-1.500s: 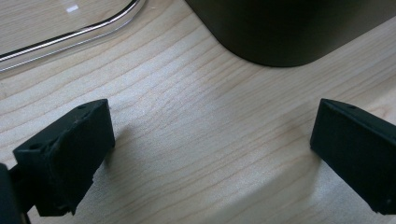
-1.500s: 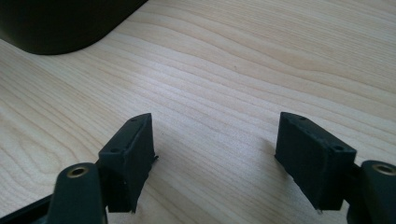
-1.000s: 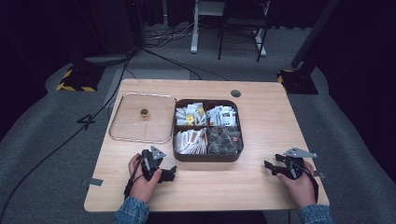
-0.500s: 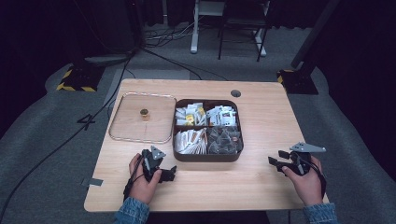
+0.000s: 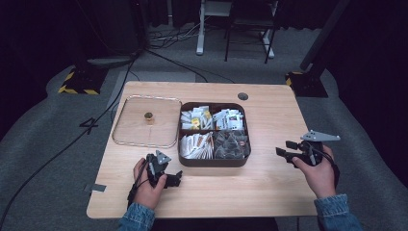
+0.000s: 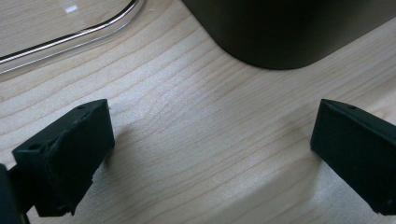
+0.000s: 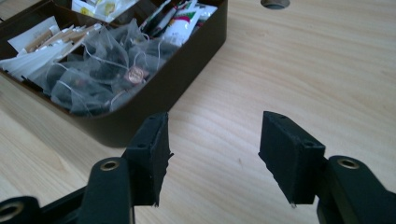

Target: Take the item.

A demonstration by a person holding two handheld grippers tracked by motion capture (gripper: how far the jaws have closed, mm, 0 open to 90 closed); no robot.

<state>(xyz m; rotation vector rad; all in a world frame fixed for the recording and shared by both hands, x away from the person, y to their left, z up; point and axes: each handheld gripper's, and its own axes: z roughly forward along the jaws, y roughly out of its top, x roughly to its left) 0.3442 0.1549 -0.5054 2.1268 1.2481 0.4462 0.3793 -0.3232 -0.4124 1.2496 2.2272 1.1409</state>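
1. Dark room with grey carpet, black curtains and cables on the floor; pale wooden tabletop (image 5: 269, 183) at the centre of the high view.
2. Sitting mid-tabletop: brown compartment box (image 5: 214, 161), four sections, open.
3. Packed at the box's 4 o'clock section: mesh pyramid tea bags (image 5: 231, 144), nearest the right gripper; seen close in the right gripper view (image 7: 93, 74) at 10 o'clock of the jaws.
4. Filling the 7 o'clock section: white paper sachets (image 5: 196, 143); in the two far sections, mixed printed packets (image 5: 211, 118).
5. Lying flat just beside the box at its 9 o'clock: clear lid (image 5: 134, 139) with a small gold knob (image 5: 149, 116).
6. Resting on the wood at 7 o'clock of the box, held in a hand with a denim cuff: left gripper (image 5: 174, 179), jaws spread wide, bare wood between them in its own view (image 6: 212, 140), box corner at 12 o'clock.
7. Raised off the tabletop at 3 o'clock of the box, well apart from it: right gripper (image 5: 283, 153), pointing toward the box.
8. Right gripper jaws (image 7: 212, 149) parted fairly wide, having just been closing a little, with nothing between them but bare wood below.
9. Set into the far edge at 12 o'clock: round cable hole (image 5: 243, 96).
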